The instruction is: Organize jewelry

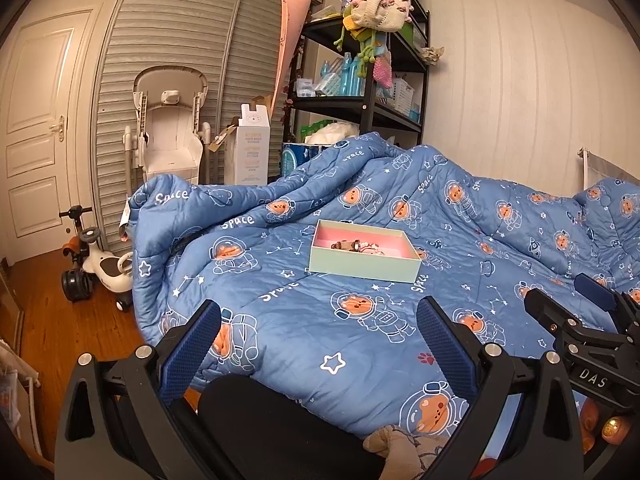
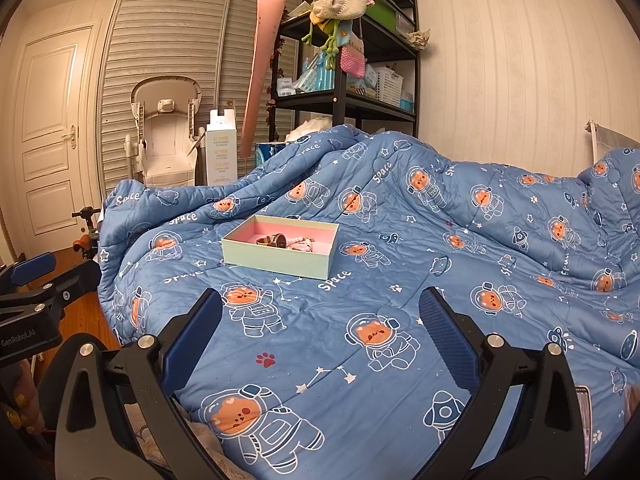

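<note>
A shallow pale green box [image 1: 364, 266] with a pink lining lies open on a blue space-print quilt [image 1: 320, 332]. Several pieces of jewelry [image 1: 356, 246] lie inside it, brown and pink, too small to tell apart. The box also shows in the right wrist view [image 2: 276, 260], with the jewelry [image 2: 288, 242] in it. My left gripper [image 1: 320, 320] is open and empty, held above the quilt, short of the box. My right gripper [image 2: 320, 308] is open and empty, also short of the box. Each gripper shows at the edge of the other's view.
A black shelf unit [image 1: 372, 92] with hanging knitted bags stands behind the bed. A white high chair [image 1: 170, 128], a tall carton [image 1: 252, 152] and a ride-on toy [image 1: 100, 268] stand on the wooden floor at left, before a louvred wardrobe and a white door [image 1: 36, 136].
</note>
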### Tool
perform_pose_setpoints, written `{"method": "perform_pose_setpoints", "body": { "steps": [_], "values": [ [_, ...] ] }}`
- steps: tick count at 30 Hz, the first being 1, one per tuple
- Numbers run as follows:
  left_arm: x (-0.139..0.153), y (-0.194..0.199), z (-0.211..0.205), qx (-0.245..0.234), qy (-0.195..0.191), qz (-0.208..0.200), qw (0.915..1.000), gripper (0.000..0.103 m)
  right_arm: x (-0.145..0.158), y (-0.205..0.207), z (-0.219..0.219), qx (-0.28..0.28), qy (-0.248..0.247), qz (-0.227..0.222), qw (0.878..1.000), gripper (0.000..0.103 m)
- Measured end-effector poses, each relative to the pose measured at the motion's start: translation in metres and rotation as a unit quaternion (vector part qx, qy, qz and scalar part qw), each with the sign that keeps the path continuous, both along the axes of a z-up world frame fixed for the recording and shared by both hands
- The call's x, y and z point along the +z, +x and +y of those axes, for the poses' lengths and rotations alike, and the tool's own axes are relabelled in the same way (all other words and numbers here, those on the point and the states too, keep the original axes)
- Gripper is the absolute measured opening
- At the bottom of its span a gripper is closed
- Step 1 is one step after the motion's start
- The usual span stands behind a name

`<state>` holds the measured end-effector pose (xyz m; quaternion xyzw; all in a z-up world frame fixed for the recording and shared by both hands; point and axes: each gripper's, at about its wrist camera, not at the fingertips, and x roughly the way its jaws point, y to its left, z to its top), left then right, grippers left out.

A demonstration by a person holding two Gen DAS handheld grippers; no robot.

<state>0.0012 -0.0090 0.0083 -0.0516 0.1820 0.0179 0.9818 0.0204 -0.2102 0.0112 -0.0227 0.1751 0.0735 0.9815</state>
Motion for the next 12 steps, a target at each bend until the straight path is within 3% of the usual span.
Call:
{"method": "perform_pose_setpoints", "body": {
  "steps": [12],
  "values": [
    [-0.0025,0.0006,0.0005,0.005,-0.001,0.009,0.9999,0.096,0.0003,-0.0004,0.001,0.001,-0.001,0.0,1.0,0.097]
  ]
}}
